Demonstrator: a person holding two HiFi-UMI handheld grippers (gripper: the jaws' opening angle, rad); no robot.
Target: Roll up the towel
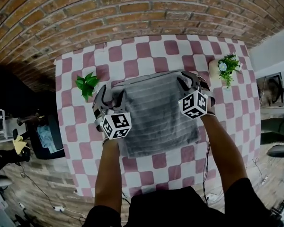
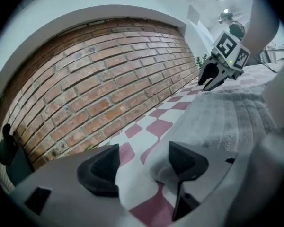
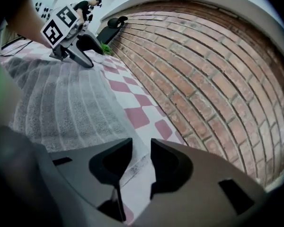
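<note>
A grey ribbed towel (image 1: 156, 112) lies flat on the table with the pink-and-white checked cloth (image 1: 146, 51). My left gripper (image 1: 112, 94) is at the towel's far left corner. In the left gripper view its jaws (image 2: 139, 167) stand well apart, with the towel's (image 2: 227, 117) corner by the right pad and the checked cloth showing between them. My right gripper (image 1: 191, 79) is at the far right corner. In the right gripper view its jaws (image 3: 141, 162) leave a narrow gap over the towel's (image 3: 61, 103) hem, and the pads do not press on it. Each gripper view also shows the other gripper (image 2: 213, 77) (image 3: 73, 51).
A brick wall (image 2: 109, 70) runs just beyond the table's far edge. A small green plant (image 1: 86, 84) stands left of the towel, and a potted plant with a white flower (image 1: 227, 67) stands at the right. A dark chair (image 1: 45, 136) and cables are on the floor at left.
</note>
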